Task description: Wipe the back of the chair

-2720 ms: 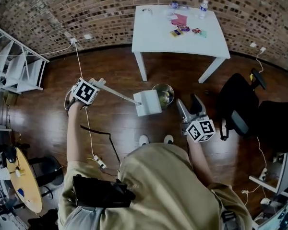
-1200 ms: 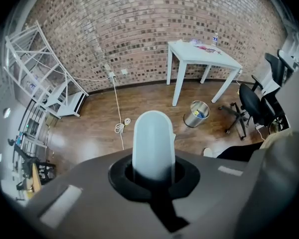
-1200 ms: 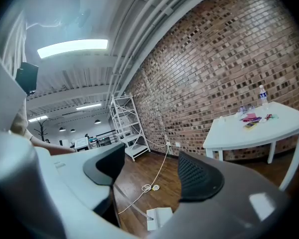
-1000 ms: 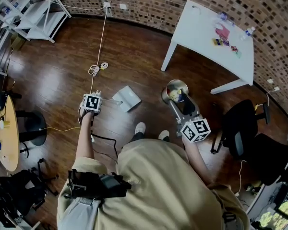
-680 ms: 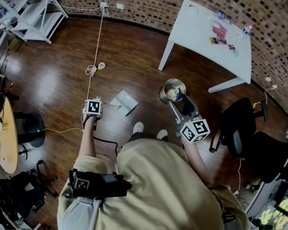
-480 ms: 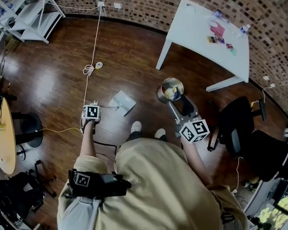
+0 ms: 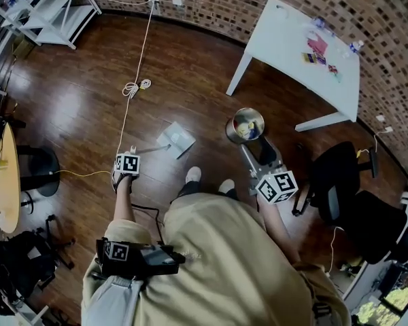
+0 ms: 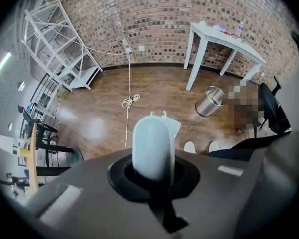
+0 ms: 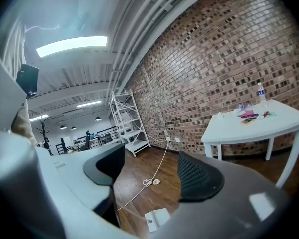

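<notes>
Currently, left gripper (image 7: 129, 156): clenched on the wiper handle (image 8: 153, 146).
right gripper (image 7: 260, 149): jaws apart, empty.
office chair (image 7: 336, 182): right of both grippers, nearer the right gripper, well apart from the wiper pad (image 7: 177, 140).

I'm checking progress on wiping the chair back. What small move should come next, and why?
Probably raise the mop and swing it right toward the black chair. The left gripper is shut on its handle, but the mop is down by the floor, well apart from the chair, so no wiping can begin yet.
</notes>
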The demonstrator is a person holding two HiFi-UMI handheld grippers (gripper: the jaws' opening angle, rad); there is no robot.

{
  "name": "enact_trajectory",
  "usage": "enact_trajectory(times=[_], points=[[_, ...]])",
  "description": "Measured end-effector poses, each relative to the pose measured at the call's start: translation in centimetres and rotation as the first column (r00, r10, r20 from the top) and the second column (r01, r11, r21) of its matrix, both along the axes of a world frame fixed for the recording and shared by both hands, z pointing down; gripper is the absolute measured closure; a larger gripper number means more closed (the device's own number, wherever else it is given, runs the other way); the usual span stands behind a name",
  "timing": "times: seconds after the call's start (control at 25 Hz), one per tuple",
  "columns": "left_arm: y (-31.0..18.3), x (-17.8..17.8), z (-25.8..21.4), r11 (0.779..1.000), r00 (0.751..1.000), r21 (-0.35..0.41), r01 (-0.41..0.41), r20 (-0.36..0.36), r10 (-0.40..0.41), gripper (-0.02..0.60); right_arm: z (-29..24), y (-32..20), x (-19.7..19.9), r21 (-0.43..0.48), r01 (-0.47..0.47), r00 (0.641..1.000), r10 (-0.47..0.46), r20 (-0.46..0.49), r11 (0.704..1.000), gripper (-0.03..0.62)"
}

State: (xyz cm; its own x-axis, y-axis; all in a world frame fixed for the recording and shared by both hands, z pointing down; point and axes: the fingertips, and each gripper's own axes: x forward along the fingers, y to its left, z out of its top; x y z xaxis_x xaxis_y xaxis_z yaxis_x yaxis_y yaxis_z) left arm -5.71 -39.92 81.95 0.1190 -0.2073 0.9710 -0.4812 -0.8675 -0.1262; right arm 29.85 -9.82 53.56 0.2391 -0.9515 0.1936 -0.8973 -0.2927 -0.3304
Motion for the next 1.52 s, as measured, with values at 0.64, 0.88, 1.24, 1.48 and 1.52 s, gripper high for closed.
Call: enact_trajectory(times=[0.64, 0.88, 1.24, 1.48, 1.52], points=[[0.2, 1.4, -18.5, 0.980, 0.981, 0.194, -0.041, -0.179, 0.077, 0.069, -1.1, 0.5, -1.1, 0.051, 0.002, 1.000, -0.001, -0.028, 0.999, 0.272], [2.1, 12.4, -28.5, 0.952, 0.883, 0.304, -0.046, -0.433, 0.181, 0.063, -4.7, 1.6, -0.2, 0.101, -0.020, 0.995, 0.030, -0.097, 0.995, 0.270], [12.3, 28.9, -36.5, 0.900, 0.601, 0.350, -0.261, -0.671, 0.435, 0.066, -9.8, 5.5, 4.1, 0.192, -0.161, 0.973, 0.188, -0.131, 0.968, 0.272], [20.2, 36.4, -40.2, 0.850, 0.388, 0.415, -0.325, -0.761, 0.520, 0.083, -11.9, 8.8, 6.8, 0.219, -0.284, 0.935, 0.320, -0.152, 0.934, 0.272], [21.1, 37.2, -40.8, 0.850, 0.358, 0.425, -0.312, -0.776, 0.519, 0.092, -12.2, 9.5, 7.3, 0.221, -0.308, 0.926, 0.345, -0.156, 0.925, 0.272]])
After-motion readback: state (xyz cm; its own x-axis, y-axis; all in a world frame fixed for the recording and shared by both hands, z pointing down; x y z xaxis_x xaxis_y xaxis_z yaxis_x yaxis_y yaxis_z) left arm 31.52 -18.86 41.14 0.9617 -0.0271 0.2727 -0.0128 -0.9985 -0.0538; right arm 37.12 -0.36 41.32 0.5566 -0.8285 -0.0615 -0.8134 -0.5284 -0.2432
